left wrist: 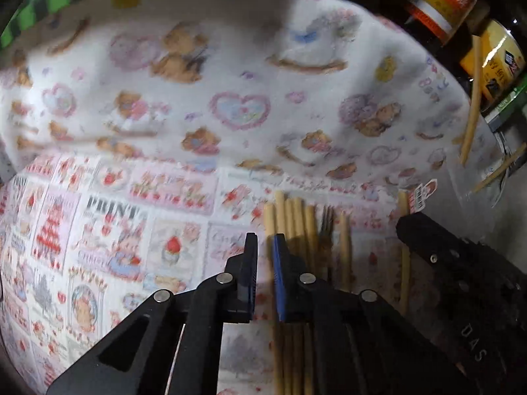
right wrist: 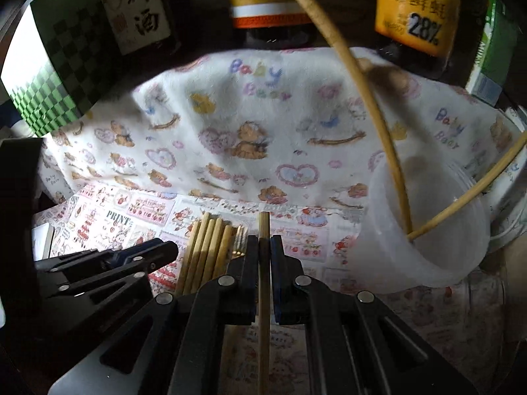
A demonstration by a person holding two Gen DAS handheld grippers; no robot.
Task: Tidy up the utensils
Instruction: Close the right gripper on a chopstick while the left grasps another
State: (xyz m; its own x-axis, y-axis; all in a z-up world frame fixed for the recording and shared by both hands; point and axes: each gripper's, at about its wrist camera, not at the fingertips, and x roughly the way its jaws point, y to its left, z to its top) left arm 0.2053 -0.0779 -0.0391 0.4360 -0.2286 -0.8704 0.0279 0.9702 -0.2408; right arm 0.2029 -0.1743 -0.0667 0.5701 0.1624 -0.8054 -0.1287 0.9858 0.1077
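Note:
Several bamboo chopsticks (left wrist: 293,227) lie side by side on the printed cloth, with a small metal fork (left wrist: 325,230) among them. My left gripper (left wrist: 265,247) hovers over the left edge of this bundle, its jaws slightly apart and empty. My right gripper (right wrist: 263,247) is shut on a single chopstick (right wrist: 263,283), held lengthwise between the pads. The bundle (right wrist: 207,247) lies just left of it. A translucent plastic cup (right wrist: 425,237) at the right holds two chopsticks (right wrist: 378,115) leaning outward.
Sauce bottles (right wrist: 411,10) and a green checkered box (right wrist: 62,75) stand behind the bear-print cloth (right wrist: 257,125). The right gripper body (left wrist: 461,279) sits right of the bundle in the left wrist view. The left gripper (right wrist: 108,263) shows in the right wrist view.

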